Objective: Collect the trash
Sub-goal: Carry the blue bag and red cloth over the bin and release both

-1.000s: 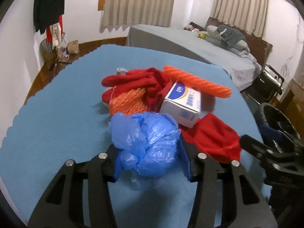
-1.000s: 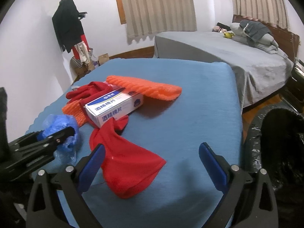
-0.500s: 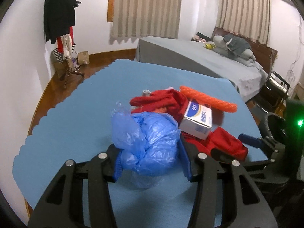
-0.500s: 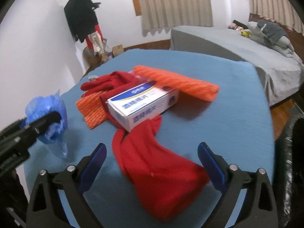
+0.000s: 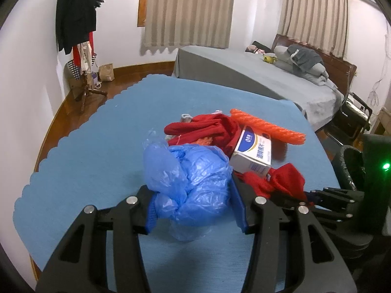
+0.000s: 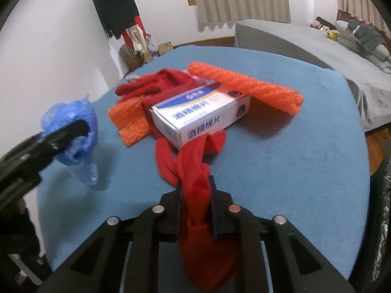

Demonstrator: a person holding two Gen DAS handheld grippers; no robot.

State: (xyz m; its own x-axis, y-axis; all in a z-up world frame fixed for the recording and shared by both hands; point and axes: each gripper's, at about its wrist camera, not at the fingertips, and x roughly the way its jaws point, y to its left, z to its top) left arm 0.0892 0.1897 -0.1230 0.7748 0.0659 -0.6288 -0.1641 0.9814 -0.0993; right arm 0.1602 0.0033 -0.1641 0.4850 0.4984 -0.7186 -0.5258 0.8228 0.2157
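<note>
Left tongs (image 5: 193, 205) hold a crumpled blue plastic bag (image 5: 188, 178), lifted off the blue table (image 5: 102, 151); right tongs (image 6: 195, 202) closing on a red cloth (image 6: 193, 171) w/ its far end by the white carton (image 6: 200, 119). Two items in hand, none binned; carton, orange mesh pcs (image 6: 246, 85) & more red cloth left at 12 o'clock. Black bin (image 5: 352, 168) at 3 o'clock is cut off; inside unseen.

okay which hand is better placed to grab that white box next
Neither is free. The left gripper holds the blue plastic bag; the right gripper is closing on the red cloth, which touches the white box. Right looks nearer, once emptied.
</note>
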